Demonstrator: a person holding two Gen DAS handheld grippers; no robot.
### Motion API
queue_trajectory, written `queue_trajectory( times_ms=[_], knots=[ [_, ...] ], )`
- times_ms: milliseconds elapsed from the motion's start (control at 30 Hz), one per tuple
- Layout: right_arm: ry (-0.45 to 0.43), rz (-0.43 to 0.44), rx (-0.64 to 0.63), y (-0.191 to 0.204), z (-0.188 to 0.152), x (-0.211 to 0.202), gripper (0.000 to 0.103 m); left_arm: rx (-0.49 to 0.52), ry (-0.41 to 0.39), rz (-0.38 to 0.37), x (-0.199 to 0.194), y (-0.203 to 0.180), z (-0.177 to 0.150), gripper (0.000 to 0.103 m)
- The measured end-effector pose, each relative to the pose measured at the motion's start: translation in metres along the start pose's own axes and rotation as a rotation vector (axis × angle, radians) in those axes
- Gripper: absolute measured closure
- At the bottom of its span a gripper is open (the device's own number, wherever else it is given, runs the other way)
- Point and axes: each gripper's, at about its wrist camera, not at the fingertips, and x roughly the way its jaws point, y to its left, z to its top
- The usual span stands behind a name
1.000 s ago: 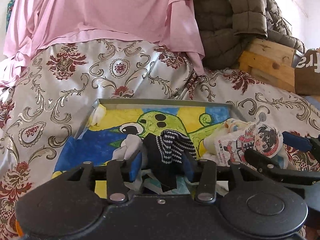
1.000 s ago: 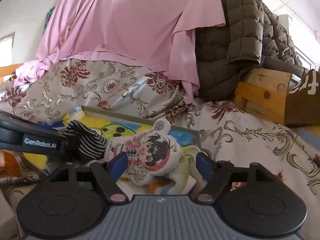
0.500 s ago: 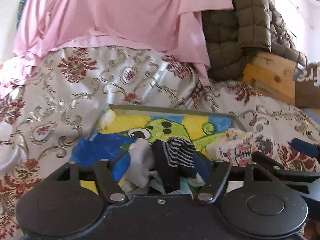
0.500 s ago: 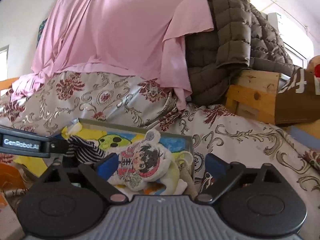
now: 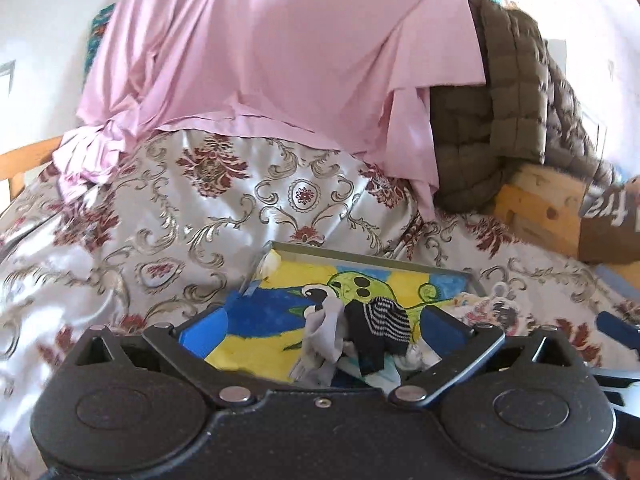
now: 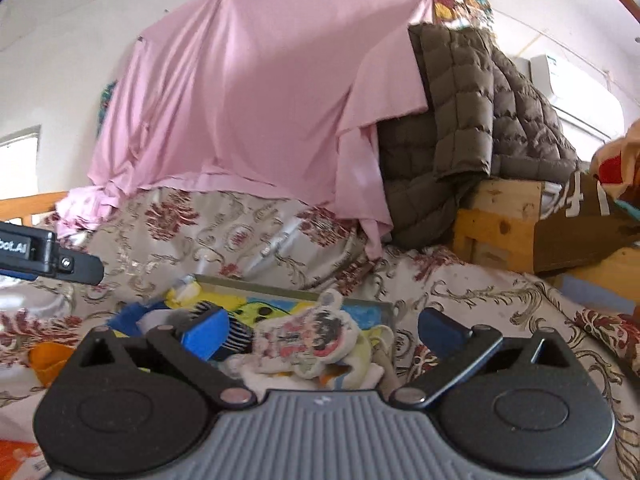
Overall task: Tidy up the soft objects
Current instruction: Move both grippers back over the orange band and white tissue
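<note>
Lying between spread fingers (image 5: 203,330), striped sock (image 5: 387,316)

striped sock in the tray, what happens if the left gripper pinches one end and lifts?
The striped sock lies crumpled and draped, so it will probably hang limp. It looks thin and light. It touches the white cloth, which might drag along. The left gripper stands open around both.

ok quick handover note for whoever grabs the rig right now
Left gripper: jaws open, holding nothing, over the tray.
Right gripper: jaws open, holding nothing, just above the cartoon cloth.
In the tray: striped sock, grey sock, cartoon cloth at the right end.
Done: these soft items lie in the tray.
Left: nothing else to sort is clearly in view.
</note>
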Motion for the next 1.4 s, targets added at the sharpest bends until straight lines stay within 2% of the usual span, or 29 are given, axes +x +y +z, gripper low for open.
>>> queue_trajectory(
  times_ms=[200,433,567,767,1033,1200,1400],
  knots=[
    [-0.046,0.041,-0.032,0.02,-0.002,-0.034,0.0,0.014,-0.023,0.02,-0.05,0.015,-0.019,0.001],
    [-0.062,0.066,-0.014,0.032,-0.004,-0.073,0.0,-0.019,0.009,0.075,-0.102,0.043,-0.05,0.001],
    [-0.038,0.082,-0.025,0.041,-0.008,-0.093,0.0,-0.002,0.025,0.098,-0.124,0.055,-0.063,0.001],
    [0.005,0.11,-0.057,0.061,-0.017,-0.122,0.0,0.034,0.059,0.07,-0.146,0.069,-0.072,0.001],
    [0.085,0.217,-0.097,0.098,-0.032,-0.156,0.0,0.069,0.083,0.046,-0.168,0.084,-0.072,0.001],
    [0.162,0.302,-0.116,0.123,-0.044,-0.169,0.0,0.045,0.106,0.106,-0.175,0.102,-0.07,0.001],
    [0.205,0.408,-0.207,0.155,-0.053,-0.177,0.0,0.101,0.096,0.155,-0.195,0.119,-0.061,0.001]
  ],
)
